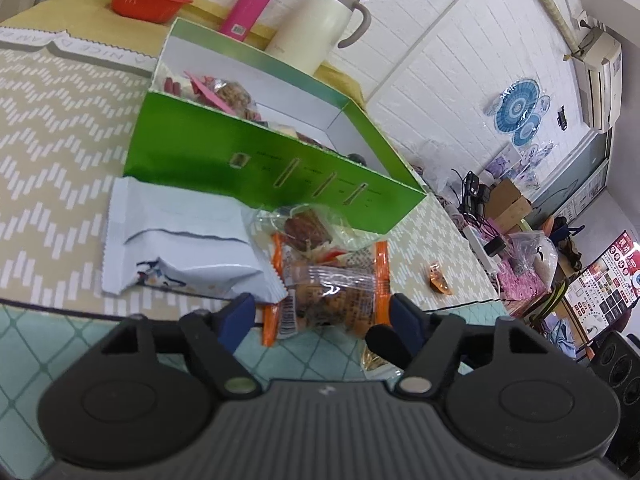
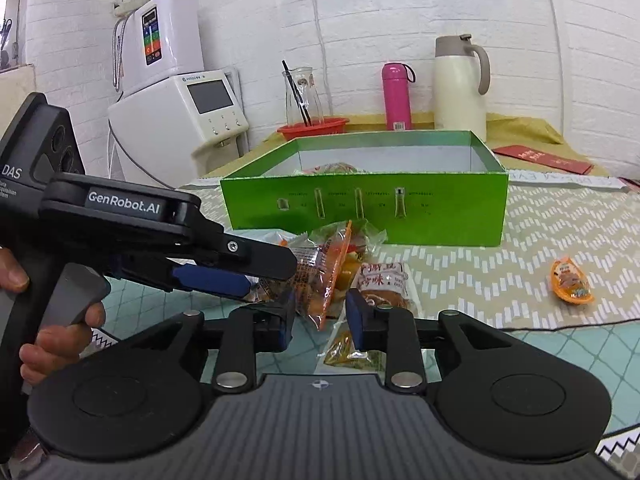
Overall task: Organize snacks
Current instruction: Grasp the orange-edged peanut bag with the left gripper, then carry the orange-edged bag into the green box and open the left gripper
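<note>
A green open box (image 1: pixel 256 164) (image 2: pixel 360 212) holds several snacks at the table's back. A pile of wrapped snacks lies before it. My left gripper (image 1: pixel 320 312) is open, its fingers on either side of a clear orange-edged snack packet (image 1: pixel 332 292). In the right wrist view the left gripper (image 2: pixel 256 280) reaches in from the left to the same packet (image 2: pixel 320 276). My right gripper (image 2: pixel 320 316) is open, its jaws flanking the packet's lower edge. A pale blue bag (image 1: pixel 180 248) lies left of the pile. A small orange jelly snack (image 1: pixel 438 278) (image 2: pixel 570 282) lies apart on the right.
A pink bottle (image 2: pixel 396 96), a cream thermos jug (image 2: pixel 460 84), and a red basket (image 2: pixel 312 128) with a glass carafe stand behind the box. White appliances (image 2: pixel 176 112) stand at the left. A red envelope (image 2: pixel 544 160) lies at the back right. The table edge (image 1: pixel 460 306) is near the pile.
</note>
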Demonstrator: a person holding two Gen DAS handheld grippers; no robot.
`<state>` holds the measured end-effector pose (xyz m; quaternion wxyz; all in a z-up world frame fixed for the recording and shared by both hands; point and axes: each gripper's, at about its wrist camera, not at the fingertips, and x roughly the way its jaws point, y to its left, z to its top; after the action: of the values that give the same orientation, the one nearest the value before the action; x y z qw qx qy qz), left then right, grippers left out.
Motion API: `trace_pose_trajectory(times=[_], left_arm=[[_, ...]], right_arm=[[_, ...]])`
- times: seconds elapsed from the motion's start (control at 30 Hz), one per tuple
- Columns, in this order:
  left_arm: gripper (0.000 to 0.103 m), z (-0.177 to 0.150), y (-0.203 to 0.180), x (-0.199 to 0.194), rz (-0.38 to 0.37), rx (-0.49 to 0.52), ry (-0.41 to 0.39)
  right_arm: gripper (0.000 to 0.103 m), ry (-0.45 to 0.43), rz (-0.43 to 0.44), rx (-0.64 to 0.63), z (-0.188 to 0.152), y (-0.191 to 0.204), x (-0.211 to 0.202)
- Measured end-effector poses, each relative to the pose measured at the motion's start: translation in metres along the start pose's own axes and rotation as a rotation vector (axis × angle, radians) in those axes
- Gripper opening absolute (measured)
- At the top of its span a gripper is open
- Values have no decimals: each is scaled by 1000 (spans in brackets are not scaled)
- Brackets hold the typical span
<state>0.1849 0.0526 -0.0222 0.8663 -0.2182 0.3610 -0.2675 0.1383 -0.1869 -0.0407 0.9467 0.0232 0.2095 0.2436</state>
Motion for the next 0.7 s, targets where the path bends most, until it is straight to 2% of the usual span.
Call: trace_pose_trajectory(times=[0.03,0.07,0.13,0.3,0.33,0.37,0.4,0.43,0.57,0.7], left_arm=[[72,2,0,3,1,0,5],[72,3,1,6,6,0,11],[65,3,3,11,18,3,8],[59,3,2,10,25,9,8],[51,2,1,10,25,13,6],[51,2,0,11,15,9,15],[51,3,-2,12,19,8,12],[50,2,-5,10,24,12,6],[47,-3,-15,0,26,26,-1],[46,-2,-36,-18,32,81,-53]], right_arm=[[63,-1,-5,-4,2,1,3],[64,2,-10,-6,4,1,6],[65,22,0,5,6,0,13],[65,39,28,47,8,-4,17],[65,49,40,58,8,-4,19],[62,63,48,68,9,-4,22],[51,71,56,73,10,-4,24],[46,70,53,70,10,-3,24],[41,51,52,47,7,2,12],[41,7,62,35,14,6,-6]])
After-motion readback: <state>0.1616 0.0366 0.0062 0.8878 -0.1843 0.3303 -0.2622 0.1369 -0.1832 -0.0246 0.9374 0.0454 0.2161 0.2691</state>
